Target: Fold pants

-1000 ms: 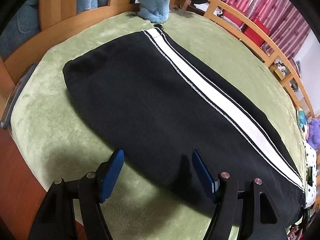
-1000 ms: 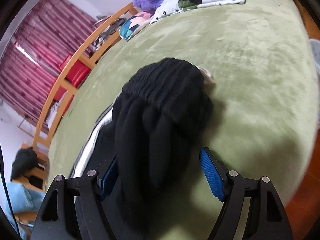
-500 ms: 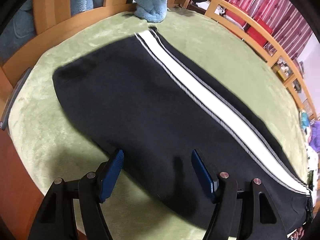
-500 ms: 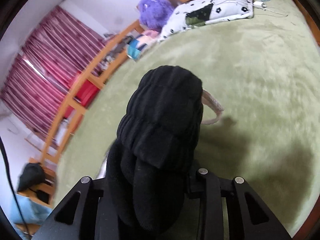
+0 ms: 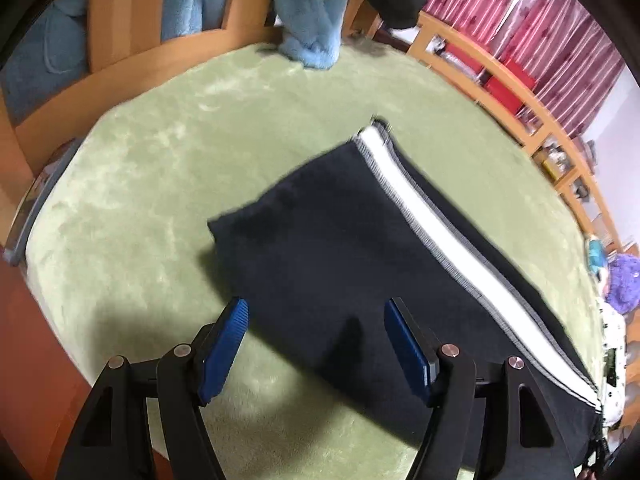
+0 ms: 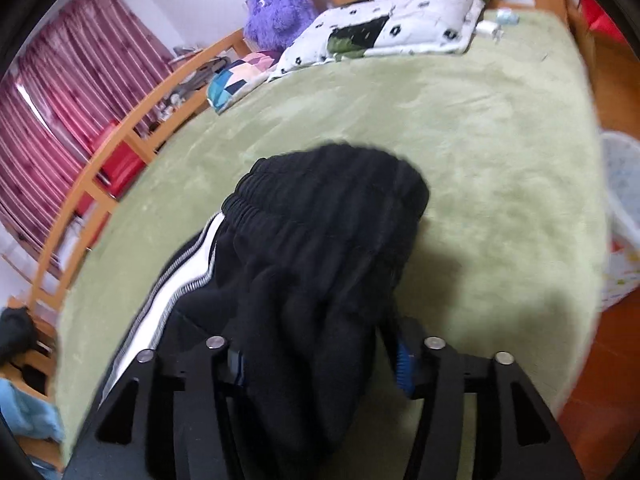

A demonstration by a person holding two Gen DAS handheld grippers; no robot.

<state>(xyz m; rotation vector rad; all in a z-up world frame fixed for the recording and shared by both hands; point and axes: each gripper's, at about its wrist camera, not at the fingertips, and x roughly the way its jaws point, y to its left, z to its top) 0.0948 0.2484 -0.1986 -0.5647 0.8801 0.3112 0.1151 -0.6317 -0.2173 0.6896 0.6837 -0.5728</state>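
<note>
Pants: black pants (image 5: 344, 276) with a white side stripe (image 5: 452, 236) lie lengthwise on the green bed (image 5: 160, 168); we see the leg ends toward the foot rail and the waistband (image 6: 320, 184) bunched up at the other end.
Place on the bed: the leg ends sit well in from the foot edge; the near long edge of the fabric runs close to the bed's near side, and the stripe side faces the far rail.
Left tool: our left tool (image 5: 316, 344) is spread wide just above the near edge of the legs, its blue pads (image 5: 224, 348) either side of the cloth but not pressing on it.
Right tool: our right tool (image 6: 320, 356) has a thick gathered bunch of the waist end between its pads. Its jaws closed and have just been opening again, so we judge the grip loose at best; cloth hides the contact, so we cannot tell whether it is pinching.
Weight and feel: we judge the fabric thick, soft and fleecy, moderately heavy for clothing, not fragile and not slippery on the plush bed cover.
Behaviour when lifted: it will sag and drag; the elastic waist bunches up instead of lying flat.
Where to take hold: we would pinch both layers at the near edge, close to the hem corner, with the left tool, and a flat part of the waistband with the right, rather than the loose lump.
Risk: we think a half-caught layer would slip free and skew the fold.
</note>
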